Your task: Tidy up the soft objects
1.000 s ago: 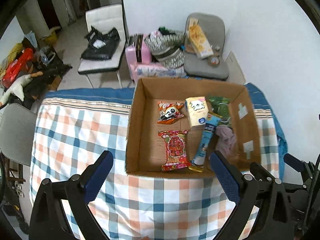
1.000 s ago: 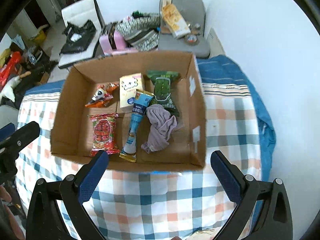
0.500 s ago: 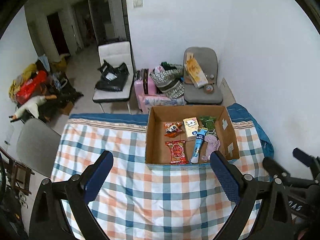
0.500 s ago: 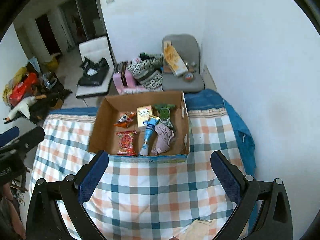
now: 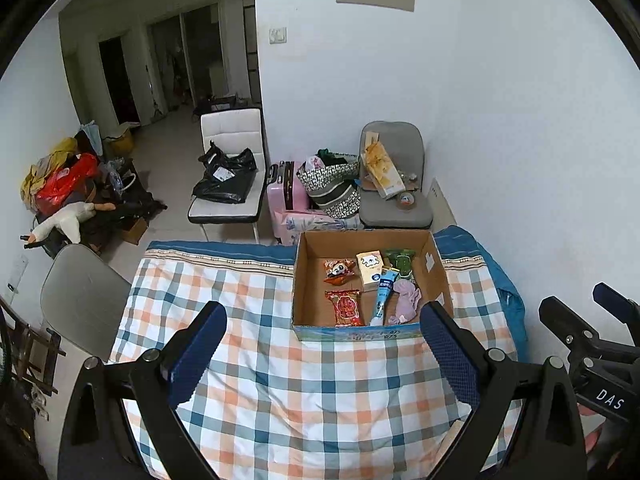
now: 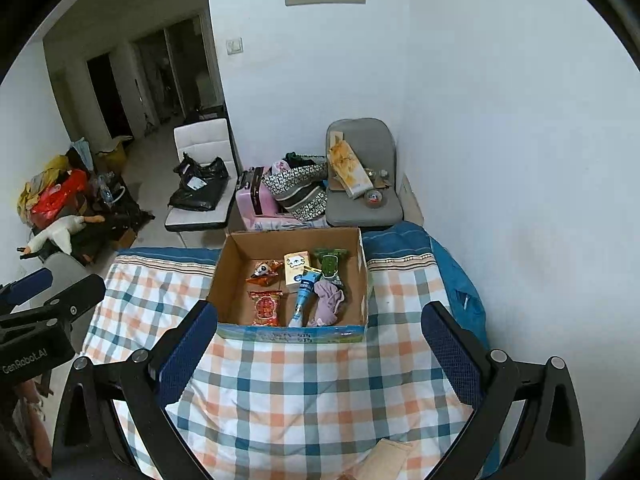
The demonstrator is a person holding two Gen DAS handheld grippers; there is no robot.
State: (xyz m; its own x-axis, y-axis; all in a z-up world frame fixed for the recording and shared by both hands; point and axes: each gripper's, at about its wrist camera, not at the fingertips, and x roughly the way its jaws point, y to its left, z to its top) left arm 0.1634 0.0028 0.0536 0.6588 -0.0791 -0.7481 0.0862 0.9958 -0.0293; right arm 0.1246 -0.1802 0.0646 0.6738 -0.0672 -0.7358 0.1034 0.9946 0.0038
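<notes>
An open cardboard box point(image 5: 304, 276) point(image 6: 224, 276) stands at the far side of a plaid-covered table point(image 5: 256, 360) point(image 6: 304, 392). In it lie a red snack pack point(image 5: 346, 307) point(image 6: 267, 307), an orange panda pack point(image 5: 338, 270) point(image 6: 264, 271), a yellow carton point(image 5: 369, 265) point(image 6: 297, 265), a blue tube point(image 5: 383, 292) point(image 6: 303, 294), a green pack point(image 5: 398, 260) point(image 6: 330, 265) and a mauve cloth point(image 5: 406, 302) point(image 6: 329, 303). My left gripper point(image 5: 320, 356) and right gripper point(image 6: 318, 354) are both open and empty, well back from the box.
Behind the table stand a white chair with a black bag point(image 5: 226, 178), a pink suitcase point(image 5: 286, 196), a patterned bag point(image 5: 332, 190) and a grey chair with a box point(image 5: 394, 184). A grey chair back point(image 5: 80, 296) is at the table's left. Wall on the right.
Both grippers have pulled far back and up from the box, which now looks small. The box's contents have not moved. Both stay open.
</notes>
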